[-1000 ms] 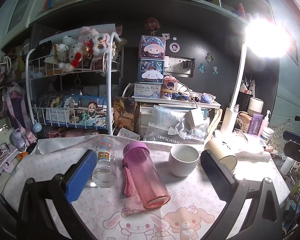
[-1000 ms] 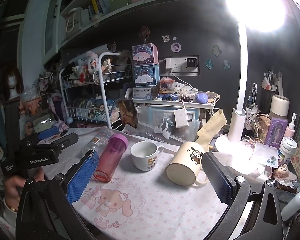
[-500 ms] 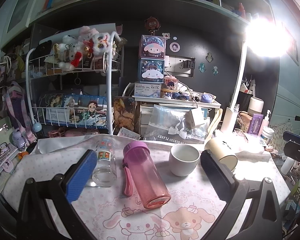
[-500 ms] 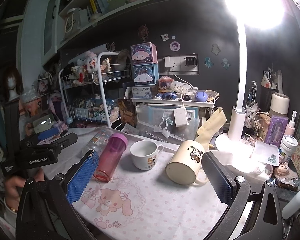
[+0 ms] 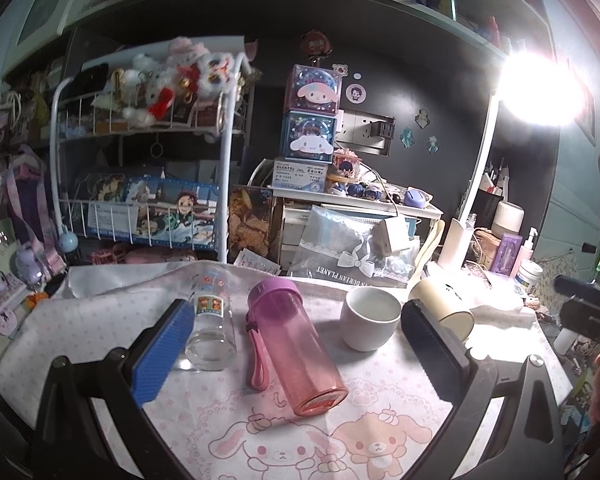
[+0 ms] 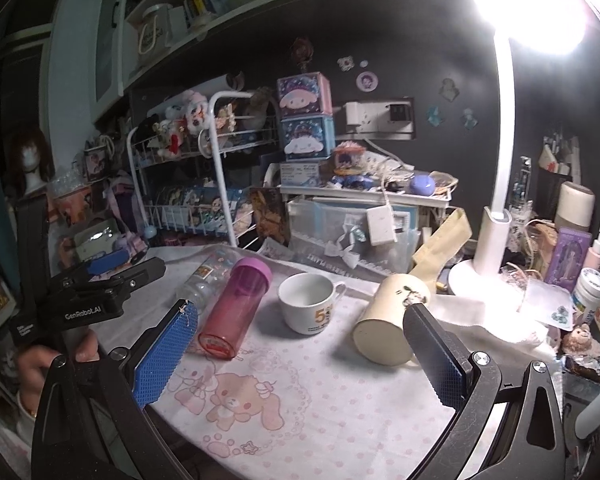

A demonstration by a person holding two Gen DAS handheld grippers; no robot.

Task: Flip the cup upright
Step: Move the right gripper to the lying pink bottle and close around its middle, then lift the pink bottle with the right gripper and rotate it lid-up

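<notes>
1. A cluttered desk sits against a dark wall, covered by a white cloth [image 6: 320, 400] printed with pink dots and cartoon rabbits, under a very bright desk lamp [image 6: 496, 232].
2. The cream mug [image 6: 388, 328] lies on its side on the cloth, its flat base toward the right wrist camera and its mouth pointing away toward the lamp's base. A small cartoon figure shows on its upper side.
3. The right gripper [image 6: 300, 360] hangs above the cloth with its blue-padded fingers spread wide and nothing between them; its right pad sits just beside the mug, and contact cannot be told.
4. Left of the mug, a white cup [image 6: 306, 306] stands upright.
5. Farther left, a pink bottle [image 6: 232, 312] with a purple cap lies on its side, and a clear glass [image 5: 212, 328] lies beside it.
6. The left gripper [image 5: 296, 344] hovers in front of the bottle, fingers wide apart and empty.
7. Behind, a white wire rack [image 5: 148, 184] holds plush toys and picture cards.
</notes>
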